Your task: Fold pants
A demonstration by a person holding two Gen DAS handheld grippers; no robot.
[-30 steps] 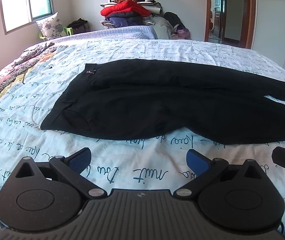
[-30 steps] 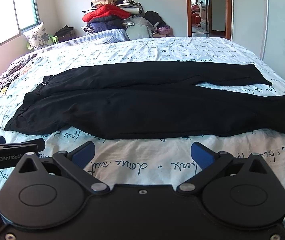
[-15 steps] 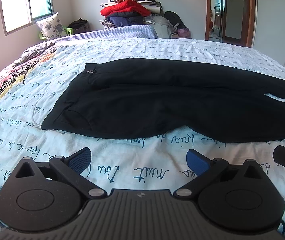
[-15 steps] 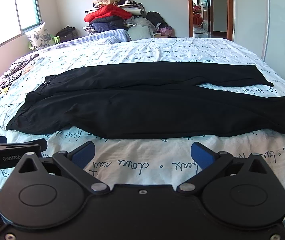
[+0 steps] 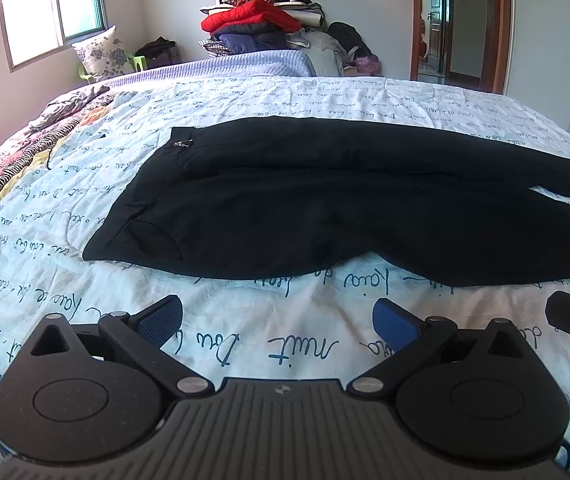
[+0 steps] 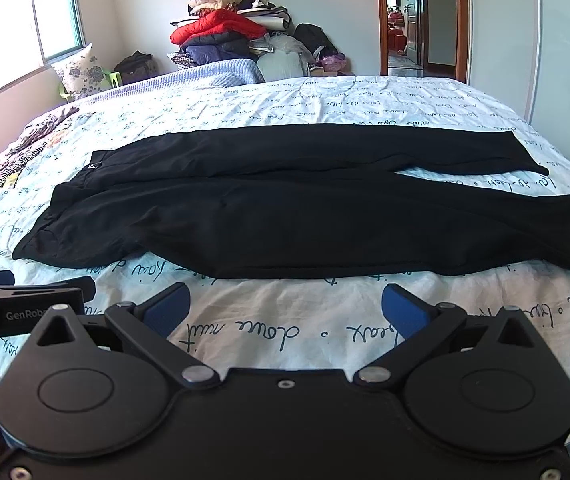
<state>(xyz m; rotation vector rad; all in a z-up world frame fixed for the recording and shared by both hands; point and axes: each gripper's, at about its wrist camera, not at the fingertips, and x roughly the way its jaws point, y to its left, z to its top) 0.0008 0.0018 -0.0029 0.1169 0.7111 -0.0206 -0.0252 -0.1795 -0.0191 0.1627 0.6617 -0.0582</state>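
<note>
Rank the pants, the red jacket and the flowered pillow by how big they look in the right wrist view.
1. pants, largest by far.
2. red jacket.
3. flowered pillow, roughly like the jacket; both lie far off, so their order is unsure.

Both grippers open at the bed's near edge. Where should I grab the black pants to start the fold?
Judging by the flat lay, take the near leg's front edge of the black pants: left gripper by the waist corner, right gripper by the cuff, coming low from the near side.

pants (image 5: 325,200) leg ends cut off at left-wrist frame's right edge
</note>
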